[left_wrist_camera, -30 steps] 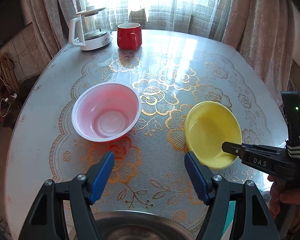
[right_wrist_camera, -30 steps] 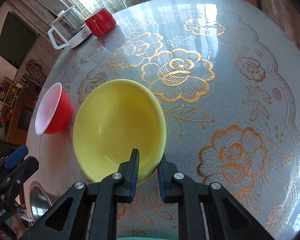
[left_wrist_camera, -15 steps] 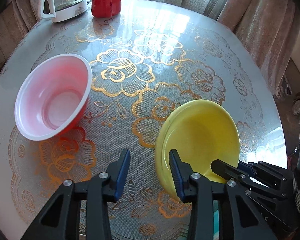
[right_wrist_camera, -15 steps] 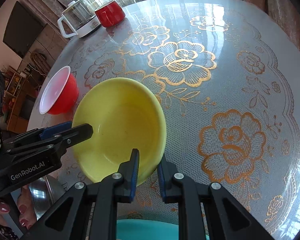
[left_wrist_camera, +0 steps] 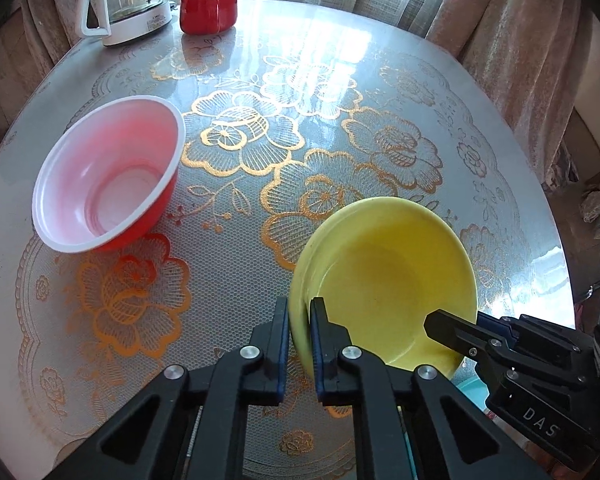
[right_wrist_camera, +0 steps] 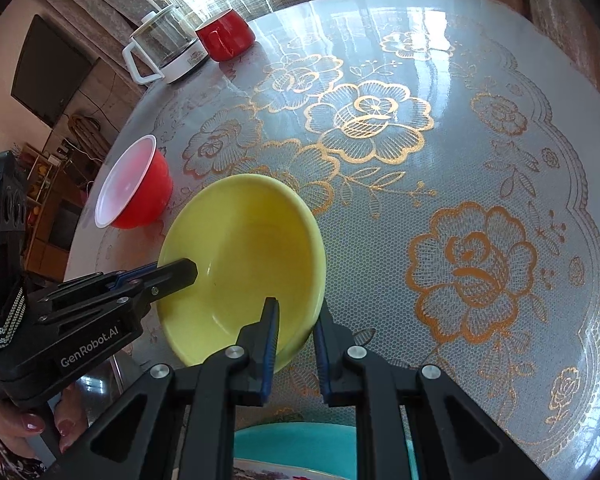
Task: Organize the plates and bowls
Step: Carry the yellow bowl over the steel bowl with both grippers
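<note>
A yellow bowl hangs tilted over the table, gripped at two places on its rim. My left gripper has the bowl's near left rim between its blue pads; its jaws are closing and the pads press on the rim. In the right wrist view that left gripper reaches in from the left. My right gripper is shut on the near right rim, and its black finger shows at the bowl's lower right edge in the left wrist view. A red bowl with a white inside sits on the table to the left.
A red mug and a glass kettle stand at the far left edge of the round table. A teal plate lies beneath my grippers at the near edge, with a steel bowl to its left. Curtains hang behind.
My left gripper has swung right from the red bowl to the yellow bowl and closed on its rim. The right gripper has kept its grip and carried the bowl slightly sideways.
</note>
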A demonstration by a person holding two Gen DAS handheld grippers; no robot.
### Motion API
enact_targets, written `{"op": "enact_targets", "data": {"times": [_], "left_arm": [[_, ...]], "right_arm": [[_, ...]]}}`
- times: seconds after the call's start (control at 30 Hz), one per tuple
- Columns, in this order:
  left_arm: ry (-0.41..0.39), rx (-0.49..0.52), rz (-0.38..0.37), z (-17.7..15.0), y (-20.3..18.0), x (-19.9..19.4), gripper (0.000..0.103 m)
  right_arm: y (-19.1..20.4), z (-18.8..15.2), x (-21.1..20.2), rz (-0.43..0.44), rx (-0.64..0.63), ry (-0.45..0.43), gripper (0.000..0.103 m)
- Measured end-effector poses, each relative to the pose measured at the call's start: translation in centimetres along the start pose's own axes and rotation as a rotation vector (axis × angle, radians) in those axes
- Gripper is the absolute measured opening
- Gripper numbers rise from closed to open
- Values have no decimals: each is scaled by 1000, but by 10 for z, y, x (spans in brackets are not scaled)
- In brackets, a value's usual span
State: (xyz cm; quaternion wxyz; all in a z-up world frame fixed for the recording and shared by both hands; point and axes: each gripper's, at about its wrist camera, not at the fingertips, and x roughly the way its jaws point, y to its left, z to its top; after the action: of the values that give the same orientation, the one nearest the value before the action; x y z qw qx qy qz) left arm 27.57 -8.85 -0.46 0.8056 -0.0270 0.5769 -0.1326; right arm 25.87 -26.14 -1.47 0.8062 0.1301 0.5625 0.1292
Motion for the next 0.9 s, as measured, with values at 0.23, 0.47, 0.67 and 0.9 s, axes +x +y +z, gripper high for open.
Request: {"op": "enact_targets", "data": {"times": [0.23,0.47,0.67,0.9], "left_arm": [[-24,-7,-6,-11,7,-16,10],[-114,0,-16,-25,11,-54,10],[-157,-2,-23,-44,16,-79,10],[-190,-40,-49,-73,33,-104,10]], "right_arm": [[12,-7,-8,10,-4,-16,16],[26,-14,-30,36,-1,-75,16],[45,-25,-48,54,-31,-109,16],[64,-45,-55,89,-56,-120,16]]}}
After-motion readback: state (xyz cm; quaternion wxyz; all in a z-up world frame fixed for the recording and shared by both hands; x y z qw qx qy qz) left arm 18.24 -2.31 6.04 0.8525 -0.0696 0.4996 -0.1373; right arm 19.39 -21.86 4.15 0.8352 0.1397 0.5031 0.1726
